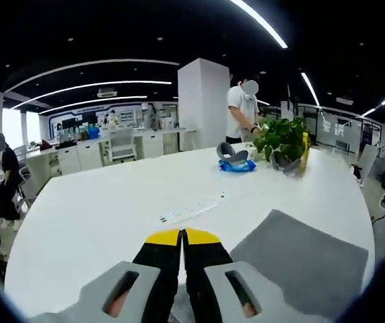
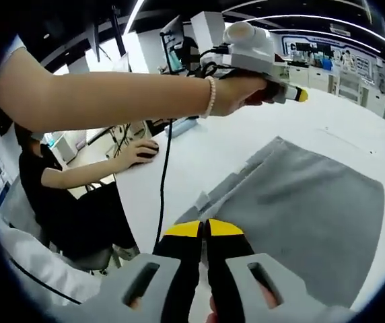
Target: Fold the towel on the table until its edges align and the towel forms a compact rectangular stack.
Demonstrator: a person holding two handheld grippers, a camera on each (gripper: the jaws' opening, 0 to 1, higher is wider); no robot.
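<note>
1. Right now the grey towel (image 2: 313, 208) lies flat on the white desk (image 1: 98, 215), just ahead and to the right of both tongs.
2. Left tongs (image 1: 182, 237) pressed together, holding nothing.
3. Right tongs (image 2: 203, 229) likewise closed, tips at the towel's near edge.

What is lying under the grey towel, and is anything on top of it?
The towel lies flat on the white table. Nothing rests on top of it. At its left edge, folded layers show stepped beneath the top one. Whatever else is under it is covered.
</note>
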